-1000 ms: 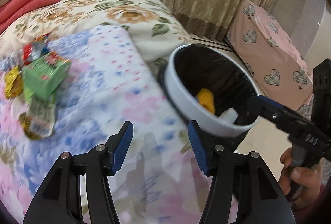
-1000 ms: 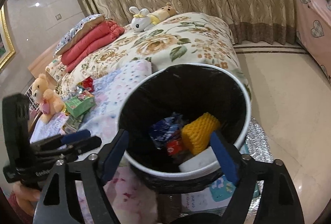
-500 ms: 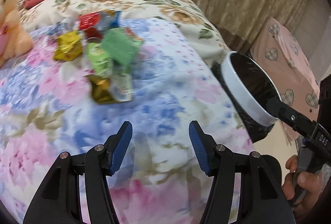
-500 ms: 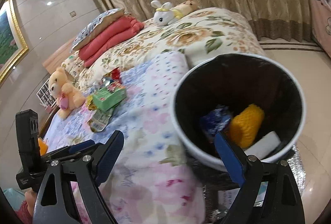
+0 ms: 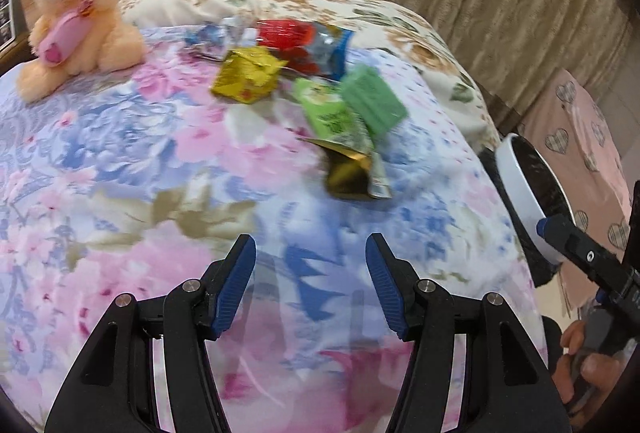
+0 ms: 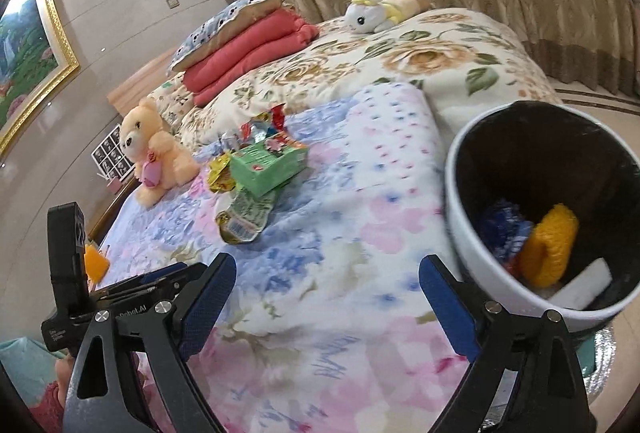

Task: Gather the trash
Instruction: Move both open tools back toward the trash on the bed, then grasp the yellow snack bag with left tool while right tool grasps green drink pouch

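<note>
Trash wrappers (image 5: 320,89) piled on the floral quilt (image 5: 160,173).
Left gripper (image 5: 311,287) and right gripper (image 6: 328,303) both spread, empty; bin (image 6: 472,217) bedside.

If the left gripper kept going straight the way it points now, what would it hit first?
Probably the bare quilt. The left gripper is open and empty, angled down at the bed. The gold wrapper, nearest of the trash pile, lies farther along and slightly right; depth is hard to judge through the fisheye.
</note>
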`<state>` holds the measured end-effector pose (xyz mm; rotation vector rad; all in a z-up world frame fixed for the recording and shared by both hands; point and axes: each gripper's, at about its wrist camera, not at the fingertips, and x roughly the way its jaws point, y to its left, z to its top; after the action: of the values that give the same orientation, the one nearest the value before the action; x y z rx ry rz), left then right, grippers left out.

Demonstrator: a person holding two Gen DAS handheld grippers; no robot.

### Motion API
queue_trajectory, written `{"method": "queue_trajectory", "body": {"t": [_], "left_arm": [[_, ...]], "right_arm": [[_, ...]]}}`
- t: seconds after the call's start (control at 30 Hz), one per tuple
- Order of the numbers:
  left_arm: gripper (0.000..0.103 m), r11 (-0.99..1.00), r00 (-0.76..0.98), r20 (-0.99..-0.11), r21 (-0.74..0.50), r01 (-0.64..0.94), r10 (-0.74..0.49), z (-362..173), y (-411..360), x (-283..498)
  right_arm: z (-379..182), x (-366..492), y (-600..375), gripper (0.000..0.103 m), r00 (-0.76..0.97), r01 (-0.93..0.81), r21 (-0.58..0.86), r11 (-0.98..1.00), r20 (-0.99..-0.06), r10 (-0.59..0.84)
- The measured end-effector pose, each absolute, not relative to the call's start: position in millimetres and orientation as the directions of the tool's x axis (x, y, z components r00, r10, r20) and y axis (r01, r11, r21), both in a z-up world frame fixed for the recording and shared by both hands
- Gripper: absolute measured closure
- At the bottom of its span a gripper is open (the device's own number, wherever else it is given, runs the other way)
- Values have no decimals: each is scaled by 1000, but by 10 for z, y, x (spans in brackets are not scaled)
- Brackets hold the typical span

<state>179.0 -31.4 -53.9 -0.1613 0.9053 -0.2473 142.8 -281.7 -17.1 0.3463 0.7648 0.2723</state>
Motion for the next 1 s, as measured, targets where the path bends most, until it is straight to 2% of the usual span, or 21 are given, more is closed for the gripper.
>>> {"method": "queue_trajectory", "body": {"t": [0.47,0.73,0.8,0.97,1.0], "left_arm": [[45,973,620,-754,-221,74,-218,-523,144,2202],[43,974,621,-751,-191,119,-223,-504,217,2537],[42,973,623,-748,-183,138,-229,-497,227,2624],[39,965,607,-750,-188,184,-262,-534,236,2897],[39,964,605,-751,-187,190,-265,-546,230,2947]], "right_arm": [[-297,1740,-2360,9,657,-131,465,875,-621,428],[-303,2010,-2118,11,652,-138,474,870,-618,440],[-304,2071,-2059,17,649,-139,479,867,-617,445],[-349,2282,-1910,40,623,-133,490,861,-634,457],[-377,2334,-1882,42,615,-129,493,860,-641,459]]}}
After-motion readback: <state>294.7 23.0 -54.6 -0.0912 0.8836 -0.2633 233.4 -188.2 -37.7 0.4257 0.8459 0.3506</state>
